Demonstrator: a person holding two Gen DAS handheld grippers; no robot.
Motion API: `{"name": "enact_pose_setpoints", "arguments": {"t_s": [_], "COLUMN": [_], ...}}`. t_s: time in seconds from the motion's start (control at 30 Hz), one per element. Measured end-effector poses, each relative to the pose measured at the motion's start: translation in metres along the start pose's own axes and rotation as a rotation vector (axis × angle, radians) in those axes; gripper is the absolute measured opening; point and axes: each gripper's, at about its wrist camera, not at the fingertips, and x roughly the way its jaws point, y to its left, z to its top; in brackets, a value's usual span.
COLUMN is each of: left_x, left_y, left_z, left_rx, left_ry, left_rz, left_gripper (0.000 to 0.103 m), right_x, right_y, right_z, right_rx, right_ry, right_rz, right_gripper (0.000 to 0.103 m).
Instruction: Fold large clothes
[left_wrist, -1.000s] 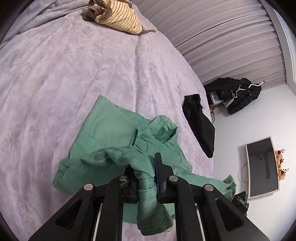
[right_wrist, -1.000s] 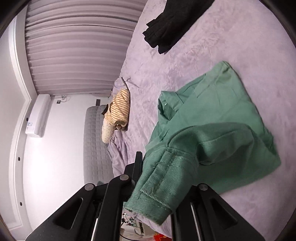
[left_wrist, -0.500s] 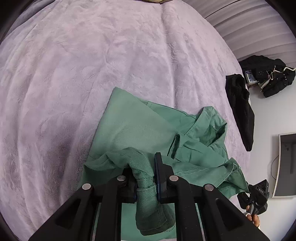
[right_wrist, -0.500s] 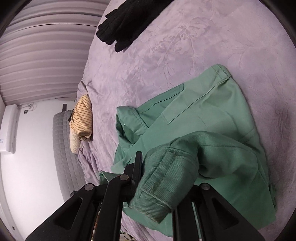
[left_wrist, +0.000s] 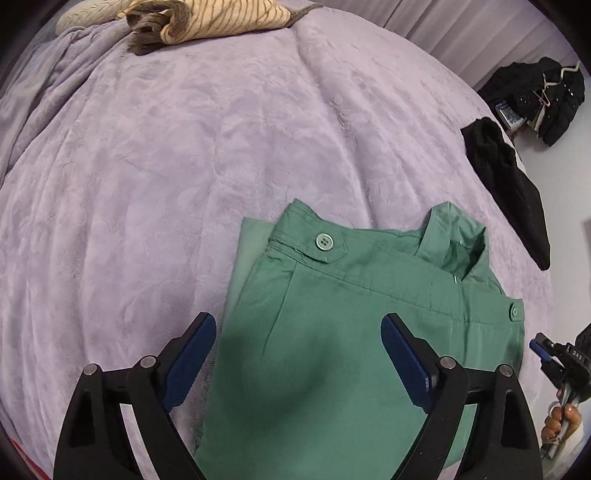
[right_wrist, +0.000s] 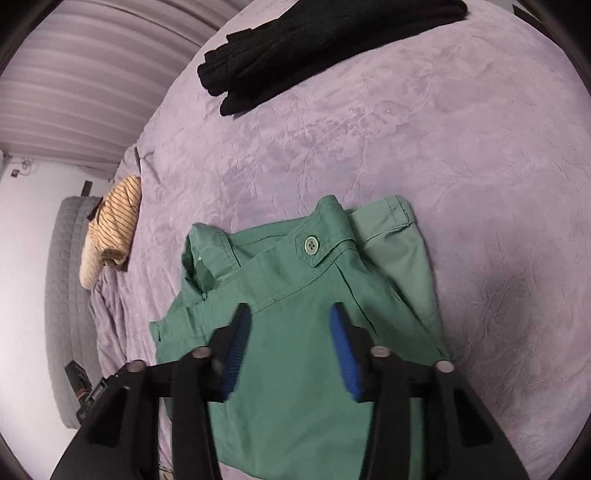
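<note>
A green garment (left_wrist: 351, 332) lies folded flat on the lilac bedspread (left_wrist: 184, 166), its buttoned tab and collar at the far edge. My left gripper (left_wrist: 299, 354) is open and empty just above its near part. In the right wrist view the same garment (right_wrist: 295, 406) lies under my right gripper (right_wrist: 290, 350), which is open and empty with blue pads apart. The right gripper also shows in the left wrist view (left_wrist: 557, 362), at the garment's right edge.
A black garment (left_wrist: 506, 184) lies on the bed's right side, also seen in the right wrist view (right_wrist: 314, 48). A striped yellow garment (left_wrist: 207, 18) lies at the far edge, near a grey headboard (right_wrist: 66, 314). Dark clothes (left_wrist: 539, 96) hang off the bed.
Both grippers held bunched green fabric; now both have opened and let go. The garment has been laid over itself and lies flat and folded.
</note>
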Motion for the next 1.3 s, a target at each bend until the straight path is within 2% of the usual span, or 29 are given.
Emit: {"name": "enact_pose_setpoints", "arguments": {"t_s": [0.03, 0.13, 0.2, 0.23, 0.27, 0.3, 0.37, 0.47, 0.53, 0.57, 0.6, 0.63, 0.73, 0.87, 0.9, 0.93, 0.97, 1.0, 1.03, 1.07, 1.1, 1.2, 1.3], "left_x": [0.007, 0.039, 0.065, 0.076, 0.083, 0.084, 0.080, 0.062, 0.043, 0.034, 0.027, 0.021, 0.015, 0.025, 0.029, 0.032, 0.036, 0.037, 0.036, 0.032, 0.028, 0.018, 0.025], "left_y": [-0.005, -0.018, -0.015, -0.012, -0.007, -0.004, 0.001, 0.017, 0.033, 0.042, 0.050, 0.058, 0.073, 0.082, 0.085, 0.086, 0.085, 0.084, 0.081, 0.079, 0.078, 0.086, 0.095], "left_z": [-0.003, -0.015, -0.024, -0.028, -0.031, -0.034, -0.033, -0.030, -0.034, -0.039, -0.045, -0.053, -0.081, -0.114, -0.119, -0.122, -0.124, -0.125, -0.125, -0.125, -0.126, -0.137, -0.152], "left_rx": [0.021, 0.090, 0.107, 0.112, 0.117, 0.118, 0.124, 0.107, 0.074, 0.051, 0.026, 0.005, -0.033, -0.065, -0.087, -0.105, -0.115, -0.113, -0.100, -0.079, -0.061, -0.043, -0.052], "left_ry": [-0.002, 0.008, 0.043, 0.056, 0.058, 0.048, 0.049, 0.073, 0.076, 0.088, 0.103, 0.117, 0.169, 0.207, 0.215, 0.217, 0.223, 0.229, 0.222, 0.214, 0.207, 0.185, 0.190], "left_rz": [0.022, 0.115, 0.181, 0.207, 0.204, 0.189, 0.203, 0.225, 0.186, 0.145, 0.107, 0.080, 0.024, 0.017, 0.003, -0.014, -0.028, -0.008, 0.001, 0.007, 0.007, -0.020, -0.018], "left_gripper": [0.092, 0.092, 0.092, 0.092, 0.092, 0.092, 0.092, 0.092, 0.092, 0.092, 0.092, 0.092, 0.092, 0.092, 0.089, 0.080, 0.058, 0.047, 0.041, 0.035, 0.031, 0.025, 0.024], "right_x": [0.007, 0.029, 0.047, 0.056, 0.063, 0.067, 0.063, 0.049, 0.031, 0.022, 0.011, -0.001, -0.026, -0.042, -0.042, -0.040, -0.036, -0.032, -0.030, -0.028, -0.028, -0.038, -0.031], "right_y": [0.003, 0.005, -0.009, -0.022, -0.035, -0.048, -0.061, -0.064, -0.064, -0.064, -0.064, -0.062, -0.065, -0.097, -0.105, -0.113, -0.122, -0.128, -0.131, -0.132, -0.129, -0.108, -0.103], "right_z": [-0.002, -0.005, -0.007, -0.008, -0.008, -0.010, -0.011, -0.013, -0.018, -0.023, -0.033, -0.045, -0.089, -0.151, -0.163, -0.170, -0.174, -0.173, -0.171, -0.164, -0.155, -0.141, -0.146], "right_rx": [-0.026, -0.080, -0.086, -0.061, -0.038, -0.015, -0.001, -0.012, 0.010, 0.019, 0.031, 0.040, 0.096, 0.307, 0.357, 0.394, 0.433, 0.464, 0.481, 0.485, 0.466, 0.344, 0.256], "right_ry": [0.015, 0.023, 0.021, 0.029, 0.035, 0.030, 0.010, 0.012, 0.027, 0.030, 0.026, 0.017, 0.011, 0.013, 0.011, 0.011, 0.013, 0.006, -0.006, -0.028, -0.041, -0.031, 0.000], "right_rz": [-0.011, -0.094, -0.201, -0.227, -0.232, -0.220, -0.182, -0.228, -0.222, -0.202, -0.171, -0.138, -0.066, -0.044, -0.039, -0.034, -0.037, -0.027, -0.010, 0.017, 0.021, -0.069, -0.171], "right_gripper": [0.012, 0.012, 0.012, 0.007, 0.006, 0.000, 0.000, 0.000, 0.010, 0.019, 0.052, 0.077, 0.078, 0.078, 0.078, 0.078, 0.078, 0.078, 0.069, 0.050, 0.001, 0.003, 0.003]}}
